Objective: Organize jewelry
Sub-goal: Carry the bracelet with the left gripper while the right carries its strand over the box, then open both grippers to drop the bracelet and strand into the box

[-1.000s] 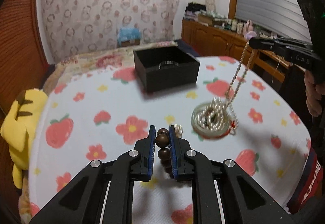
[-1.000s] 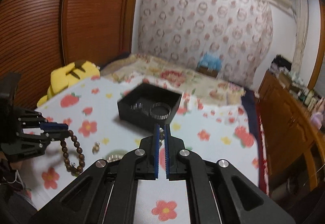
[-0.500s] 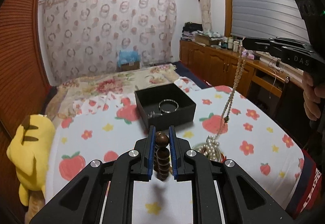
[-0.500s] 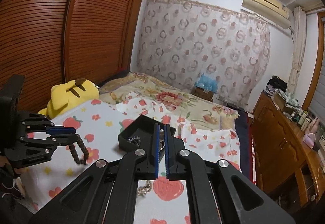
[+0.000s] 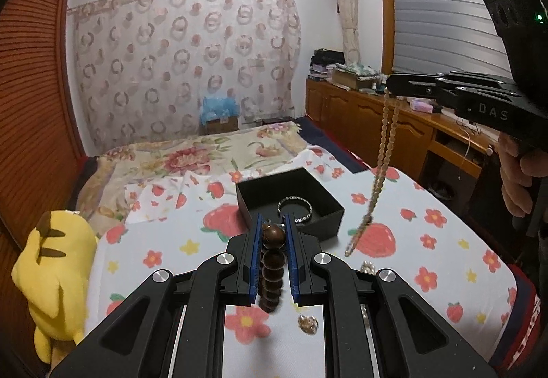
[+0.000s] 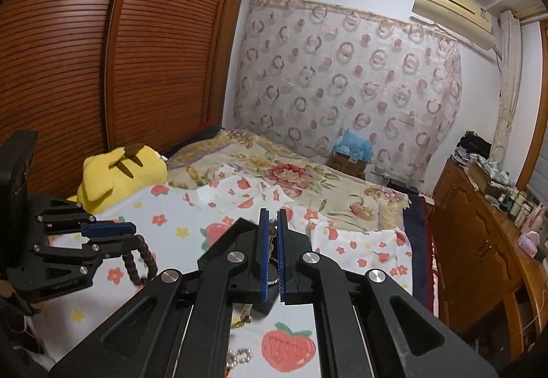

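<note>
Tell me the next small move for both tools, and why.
Probably carry both forward to over the black box before letting go. The left tool is shut on the brown bead bracelet, the right tool on the pearl necklace; both hang clear of the strawberry cloth, short of the box, which already holds a silver bangle.

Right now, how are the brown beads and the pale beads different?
The brown bead bracelet has big, dark, round beads; the pale bead necklace has tiny, light ones. The bracelet hangs in a short loop from the left gripper; the necklace dangles long from the right gripper. Both hang pinched above the tablecloth.
</note>
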Available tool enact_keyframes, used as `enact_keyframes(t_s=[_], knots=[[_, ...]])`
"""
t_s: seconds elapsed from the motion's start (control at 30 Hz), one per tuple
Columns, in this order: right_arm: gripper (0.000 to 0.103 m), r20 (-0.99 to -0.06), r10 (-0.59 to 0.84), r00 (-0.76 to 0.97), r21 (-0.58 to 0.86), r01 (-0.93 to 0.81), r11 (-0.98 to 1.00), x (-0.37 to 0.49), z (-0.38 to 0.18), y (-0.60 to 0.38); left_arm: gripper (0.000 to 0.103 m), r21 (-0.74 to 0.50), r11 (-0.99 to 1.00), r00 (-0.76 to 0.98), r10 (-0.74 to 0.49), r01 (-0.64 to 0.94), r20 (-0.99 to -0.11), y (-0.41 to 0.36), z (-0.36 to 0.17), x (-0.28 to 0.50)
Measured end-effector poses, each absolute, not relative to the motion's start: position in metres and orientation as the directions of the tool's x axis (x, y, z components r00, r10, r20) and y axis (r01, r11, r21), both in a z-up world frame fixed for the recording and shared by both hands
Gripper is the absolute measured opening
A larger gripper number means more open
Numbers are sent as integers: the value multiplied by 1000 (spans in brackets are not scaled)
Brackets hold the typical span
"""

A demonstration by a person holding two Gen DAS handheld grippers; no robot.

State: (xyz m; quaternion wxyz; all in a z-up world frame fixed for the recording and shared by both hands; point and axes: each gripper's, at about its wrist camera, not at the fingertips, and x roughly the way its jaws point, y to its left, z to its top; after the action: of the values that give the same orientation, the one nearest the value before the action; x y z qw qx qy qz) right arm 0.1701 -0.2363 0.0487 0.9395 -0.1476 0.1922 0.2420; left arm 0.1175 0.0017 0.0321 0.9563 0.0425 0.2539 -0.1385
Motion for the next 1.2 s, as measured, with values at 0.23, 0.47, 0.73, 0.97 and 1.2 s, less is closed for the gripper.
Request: enact_keyframes(t_s=[0.23,0.47,0.73,0.97,1.2], knots=[[5,-433,394,811,-179,-506,844,199,61,-219,12,20,962,842,-227,271,-490,0,39,138],[5,-412,381,828,-139,-470,872,224,71,-215,12,32,960,846,-229,279,-482,-8,46,159],[5,-420,395,817,-81,-467,881,248,69,-219,12,30,958,851,-240,286,-468,-16,54,183],[6,-537,423,730,10,-495,869,273,9,-225,12,29,959,845,-233,281,-482,-23,45,203],[6,-627,454,634,110,-505,856,289,-52,-224,12,30,962,833,-220,272,-507,-26,31,220]])
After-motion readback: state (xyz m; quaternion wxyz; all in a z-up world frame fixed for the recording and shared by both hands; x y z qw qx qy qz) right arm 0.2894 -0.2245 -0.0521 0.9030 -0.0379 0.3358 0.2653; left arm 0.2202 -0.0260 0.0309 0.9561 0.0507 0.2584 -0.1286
